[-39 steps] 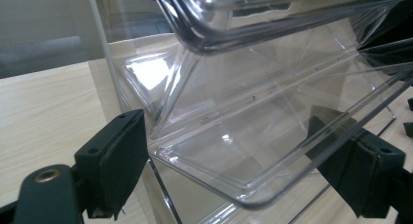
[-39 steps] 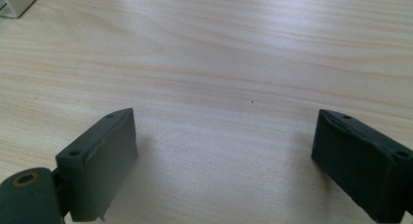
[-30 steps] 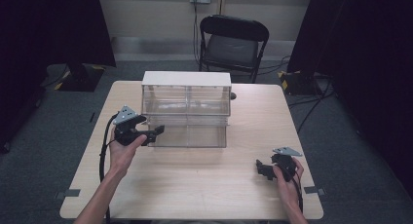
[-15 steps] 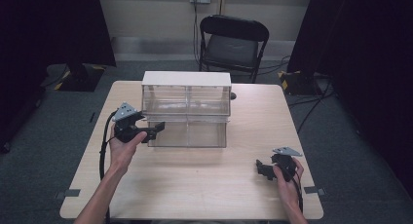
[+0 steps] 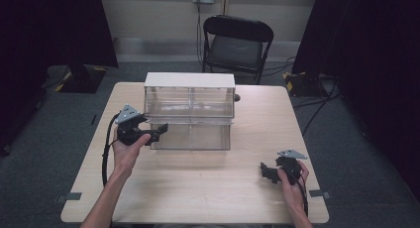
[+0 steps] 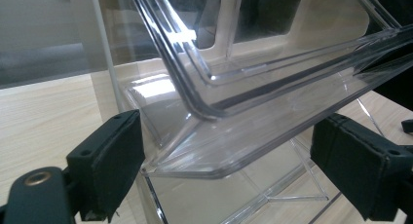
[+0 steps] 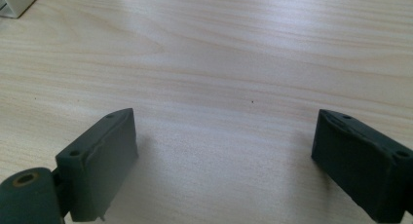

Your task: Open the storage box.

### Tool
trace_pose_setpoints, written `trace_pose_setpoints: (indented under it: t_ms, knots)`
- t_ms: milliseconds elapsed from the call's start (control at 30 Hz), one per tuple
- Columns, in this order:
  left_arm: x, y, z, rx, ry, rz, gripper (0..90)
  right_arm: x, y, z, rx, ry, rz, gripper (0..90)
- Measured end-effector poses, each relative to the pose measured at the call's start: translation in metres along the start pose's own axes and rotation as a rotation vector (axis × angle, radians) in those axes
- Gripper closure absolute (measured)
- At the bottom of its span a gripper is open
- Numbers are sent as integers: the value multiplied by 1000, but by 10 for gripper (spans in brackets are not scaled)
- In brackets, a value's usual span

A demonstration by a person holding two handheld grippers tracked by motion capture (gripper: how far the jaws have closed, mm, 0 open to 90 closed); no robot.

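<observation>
left gripper (image 5: 161, 131) spread wide, jaws either side of the lower drawer lip of the clear drawer cabinet (image 5: 190, 120) at table (image 5: 198, 193) centre | right gripper (image 5: 267, 171) released, resting near front right | risk: slick lip may slip if bite is shallow | count: one cabinet, two grippers, one chair (image 5: 237, 44)
</observation>
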State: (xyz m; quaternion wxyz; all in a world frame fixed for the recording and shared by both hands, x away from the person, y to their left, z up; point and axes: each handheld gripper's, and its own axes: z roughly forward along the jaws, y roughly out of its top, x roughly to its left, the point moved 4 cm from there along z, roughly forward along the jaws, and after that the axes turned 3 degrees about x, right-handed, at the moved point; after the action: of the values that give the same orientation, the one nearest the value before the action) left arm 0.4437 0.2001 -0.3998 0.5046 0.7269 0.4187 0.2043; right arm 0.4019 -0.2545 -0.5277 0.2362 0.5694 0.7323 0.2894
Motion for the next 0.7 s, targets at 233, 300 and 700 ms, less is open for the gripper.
trace_pose_setpoints:
  t_ms: [233, 300, 700]
  knots:
    - [2, 1, -1, 9, -17, 10, 123, 0, 0, 0, 0, 0, 0, 87]
    - [2, 1, -1, 9, -19, 8, 122, 0, 0, 0, 0, 0, 0, 87]
    - [2, 1, 0, 12, -18, 2, 121, 0, 0, 0, 0, 1, -1, 88]
